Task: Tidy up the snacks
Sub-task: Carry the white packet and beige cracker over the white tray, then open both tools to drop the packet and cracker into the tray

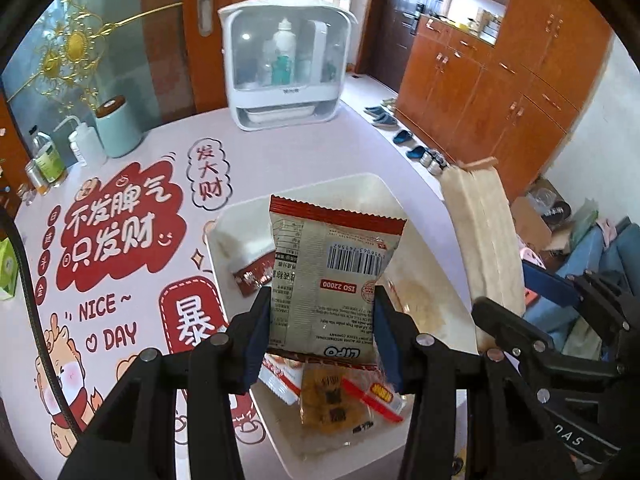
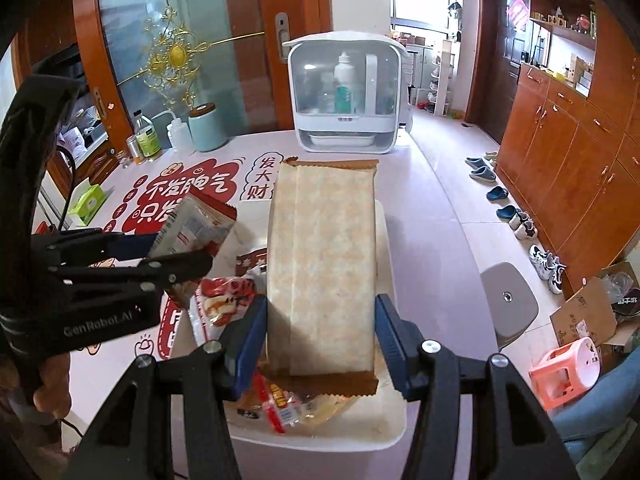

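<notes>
Glossy plastic snack wrapper [image 1: 320,280]

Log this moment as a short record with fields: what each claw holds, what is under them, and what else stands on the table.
left claw: shut on the barcode snack packet, lifted above the tray
right claw: shut on the long beige packet, also above the tray
white tray: on the table, several small snack packs inside
table: printed red-and-white cover
far end: white cabinet holding bottles
left edge: mint canister, bottles beside it
</notes>
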The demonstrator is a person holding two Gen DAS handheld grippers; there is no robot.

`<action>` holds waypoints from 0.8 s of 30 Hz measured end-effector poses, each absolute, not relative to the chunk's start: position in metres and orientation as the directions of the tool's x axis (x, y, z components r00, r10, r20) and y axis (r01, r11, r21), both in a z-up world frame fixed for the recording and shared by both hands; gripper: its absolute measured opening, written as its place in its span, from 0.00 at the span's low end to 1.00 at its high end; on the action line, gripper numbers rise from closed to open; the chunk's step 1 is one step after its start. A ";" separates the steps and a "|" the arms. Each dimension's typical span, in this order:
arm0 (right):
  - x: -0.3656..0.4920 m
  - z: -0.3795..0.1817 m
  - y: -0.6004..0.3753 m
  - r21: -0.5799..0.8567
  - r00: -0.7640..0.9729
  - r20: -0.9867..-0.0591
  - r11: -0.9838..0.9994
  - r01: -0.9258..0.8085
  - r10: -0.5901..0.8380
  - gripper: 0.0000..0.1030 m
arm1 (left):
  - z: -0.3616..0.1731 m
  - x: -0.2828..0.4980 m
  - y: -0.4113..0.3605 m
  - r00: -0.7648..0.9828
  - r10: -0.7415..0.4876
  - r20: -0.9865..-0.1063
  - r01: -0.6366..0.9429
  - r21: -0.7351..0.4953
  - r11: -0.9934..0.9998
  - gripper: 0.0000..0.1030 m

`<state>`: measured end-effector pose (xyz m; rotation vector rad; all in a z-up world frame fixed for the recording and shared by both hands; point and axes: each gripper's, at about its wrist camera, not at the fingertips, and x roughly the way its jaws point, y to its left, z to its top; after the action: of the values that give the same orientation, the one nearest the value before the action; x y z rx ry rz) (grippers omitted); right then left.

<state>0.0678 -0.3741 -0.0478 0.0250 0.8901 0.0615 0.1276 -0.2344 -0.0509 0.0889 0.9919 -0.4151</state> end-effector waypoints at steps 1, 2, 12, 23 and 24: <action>0.068 -0.048 -0.375 0.045 0.629 -0.775 0.998 -0.044 0.063 0.52 | -0.050 0.129 -0.235 0.485 -0.291 -0.825 0.370 -0.108 0.923 0.45; 0.070 -0.048 -0.376 0.043 0.632 -0.772 0.998 -0.045 0.062 0.52 | -0.050 0.131 -0.235 0.491 -0.284 -0.823 0.362 -0.103 0.926 0.45; 0.081 -0.055 -0.382 0.053 0.629 -0.773 0.997 -0.063 0.081 0.52 | -0.054 0.142 -0.235 0.505 -0.240 -0.829 0.316 -0.081 0.945 0.45; 0.090 -0.059 -0.382 0.053 0.620 -0.780 0.996 -0.071 0.086 0.53 | -0.058 0.148 -0.237 0.507 -0.222 -0.833 0.295 -0.074 0.953 0.45; 0.092 -0.058 -0.381 0.048 0.621 -0.780 0.996 -0.073 0.083 0.53 | -0.058 0.150 -0.238 0.510 -0.217 -0.833 0.292 -0.069 0.954 0.46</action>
<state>0.0924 -0.3806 -0.0584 0.0124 0.8967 0.0899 0.1497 -0.2376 -0.0575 0.0834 0.9897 -0.3067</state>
